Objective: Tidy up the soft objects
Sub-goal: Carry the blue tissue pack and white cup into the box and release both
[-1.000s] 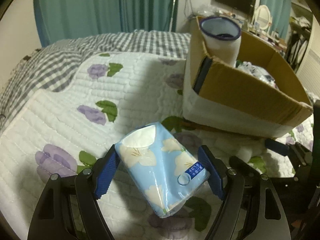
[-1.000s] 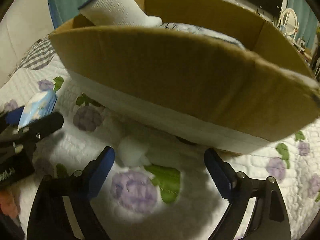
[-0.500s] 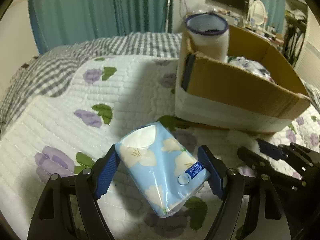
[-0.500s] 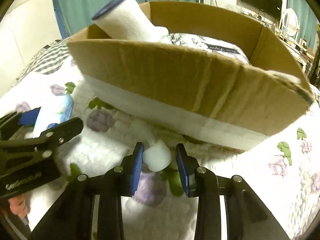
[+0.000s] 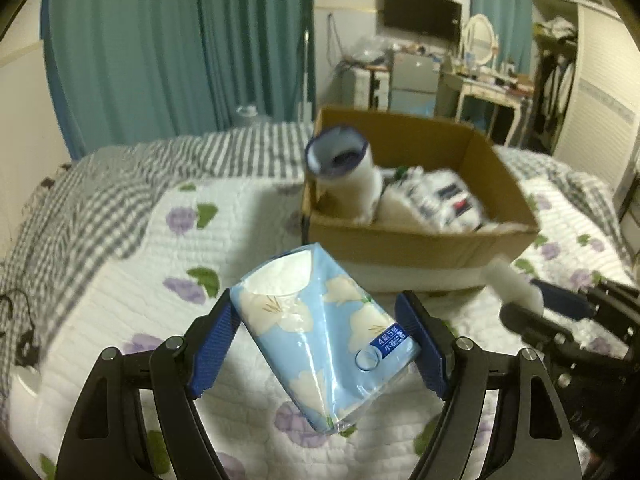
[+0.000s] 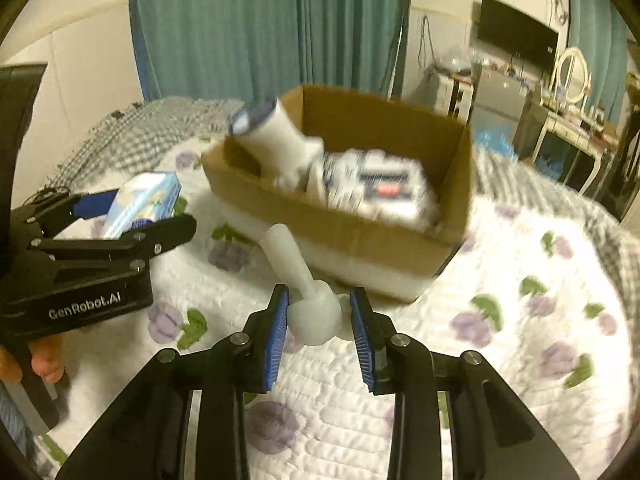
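Observation:
My left gripper is shut on a light blue tissue pack with white flowers, held above the quilt. It also shows in the right wrist view, at the left. My right gripper is shut on a soft white object with a long neck, lifted off the bed; the object shows in the left wrist view at the right. A cardboard box stands ahead on the bed, holding a white sock with a navy rim and white packets.
The bed has a white quilt with purple flowers and a grey checked blanket at the left and back. Teal curtains, a desk, a mirror and a wall TV stand behind the bed.
My right gripper shut on the white object beside the box and lifted it. Both grippers rose and drew back from the box, so its inside now shows.

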